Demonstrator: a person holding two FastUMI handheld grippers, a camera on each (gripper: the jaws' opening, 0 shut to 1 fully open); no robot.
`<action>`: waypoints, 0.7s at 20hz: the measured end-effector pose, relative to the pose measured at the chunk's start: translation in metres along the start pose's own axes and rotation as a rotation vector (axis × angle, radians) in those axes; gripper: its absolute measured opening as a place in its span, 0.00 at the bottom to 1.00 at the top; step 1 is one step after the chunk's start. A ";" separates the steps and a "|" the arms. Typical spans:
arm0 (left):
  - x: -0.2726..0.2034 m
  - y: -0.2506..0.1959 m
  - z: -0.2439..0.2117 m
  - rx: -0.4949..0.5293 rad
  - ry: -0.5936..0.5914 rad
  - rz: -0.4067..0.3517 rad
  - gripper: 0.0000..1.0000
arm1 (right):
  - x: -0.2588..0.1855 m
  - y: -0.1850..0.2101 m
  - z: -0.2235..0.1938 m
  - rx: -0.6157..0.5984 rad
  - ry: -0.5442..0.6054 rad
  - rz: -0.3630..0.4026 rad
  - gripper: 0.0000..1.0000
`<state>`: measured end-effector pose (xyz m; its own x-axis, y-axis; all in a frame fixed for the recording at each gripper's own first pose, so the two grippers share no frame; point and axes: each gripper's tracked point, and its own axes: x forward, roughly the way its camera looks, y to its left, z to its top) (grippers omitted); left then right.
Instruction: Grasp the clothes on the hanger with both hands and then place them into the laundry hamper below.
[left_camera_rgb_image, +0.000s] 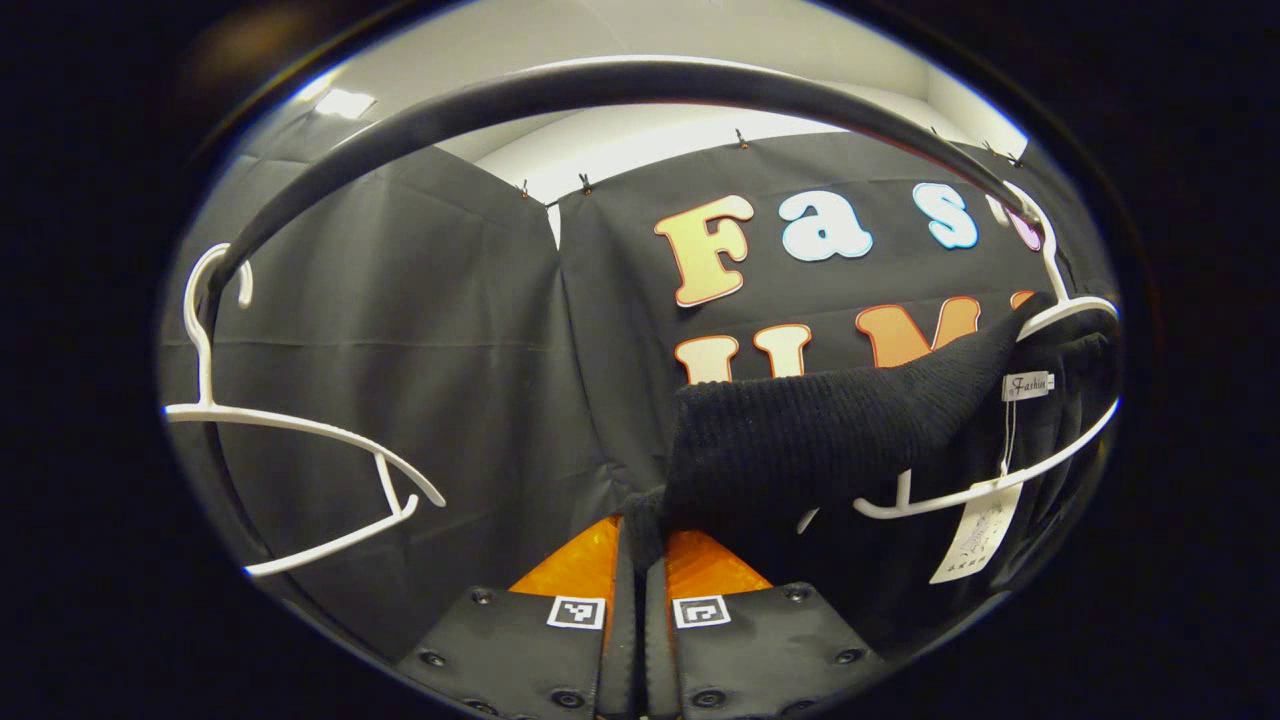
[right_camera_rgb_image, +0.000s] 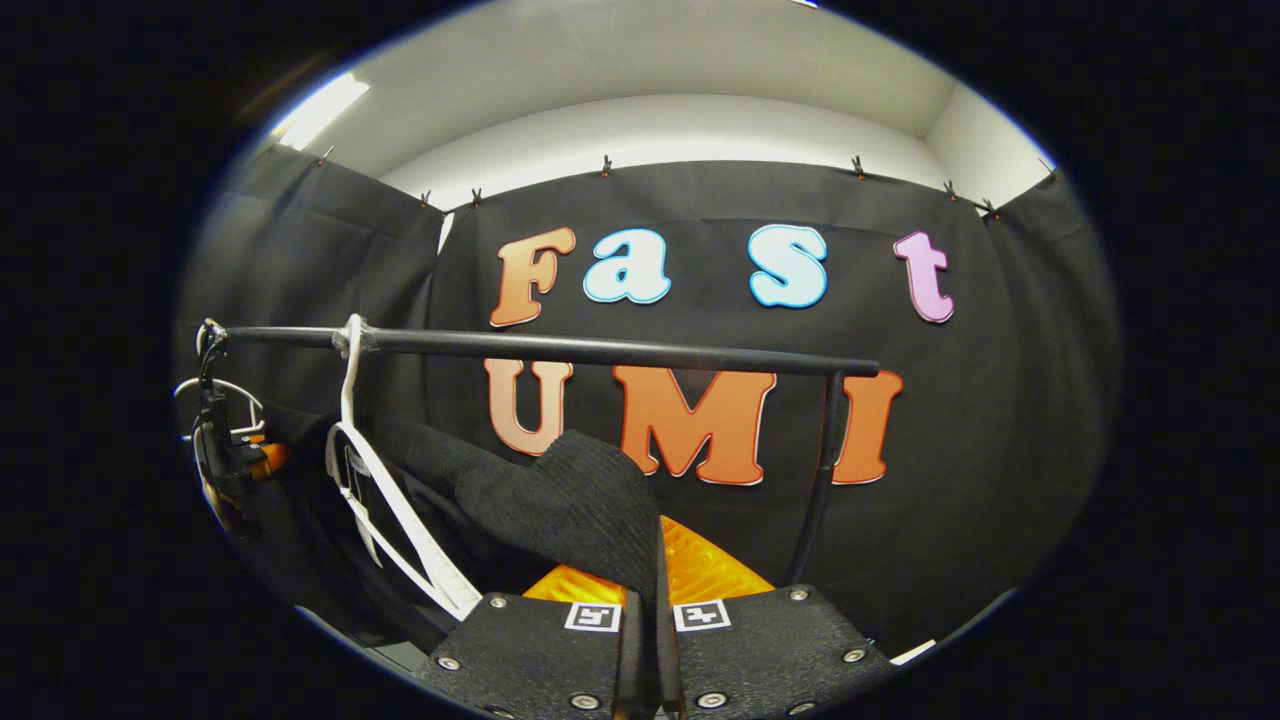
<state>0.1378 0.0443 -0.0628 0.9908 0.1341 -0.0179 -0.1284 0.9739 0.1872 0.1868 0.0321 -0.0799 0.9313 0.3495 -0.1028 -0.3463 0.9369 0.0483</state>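
Gripping a fold of the black knit garment (left_camera_rgb_image: 840, 430), the left gripper (left_camera_rgb_image: 640, 545) has its jaws drawn narrow on the cloth, both orange fingers (left_camera_rgb_image: 575, 565) pressed against it. The right gripper (right_camera_rgb_image: 655, 560) likewise has its jaws nearly together, with another fold of the same garment caught between its fingers (right_camera_rgb_image: 705, 565). The garment is partly off its white hanger (left_camera_rgb_image: 1000, 480), which hangs from the black rail (left_camera_rgb_image: 600, 85); the rest of the cloth drapes below that hanger. The hamper is judged to lie underneath, out of sight.

Risks, as judgement: the knit may catch on the hanger's arm or hook as it is drawn away, pulling the hanger off the rail or stretching the cloth. The cause would be a pull along the rail instead of clear of the hanger. Both grips sit on thin edges of fabric, so a sharp tug could let a fold slip out. The paper tag (left_camera_rgb_image: 975, 535) on its string hangs across the hanger's lower bar and could snag there.

Count: one garment; two white hangers in the left gripper view, one carrying the garment and one bare hanger (left_camera_rgb_image: 300, 440) well apart from it; one rail; two tags, a small cloth label (left_camera_rgb_image: 1027, 385) and the paper one.
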 end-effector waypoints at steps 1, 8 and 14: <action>0.002 0.000 -0.001 0.010 -0.001 0.004 0.11 | 0.005 0.001 -0.006 0.017 -0.002 0.026 0.05; 0.012 0.000 -0.027 -0.027 0.059 0.014 0.11 | 0.032 -0.003 -0.054 0.212 0.036 0.181 0.05; 0.006 -0.003 -0.049 -0.073 0.108 0.001 0.11 | 0.053 -0.008 -0.100 0.459 0.090 0.258 0.05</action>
<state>0.1419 0.0506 -0.1115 0.9808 0.1500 -0.1243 -0.1358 0.9840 0.1154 0.2277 0.0439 -0.1852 0.8021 0.5861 -0.1144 -0.4587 0.7273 0.5105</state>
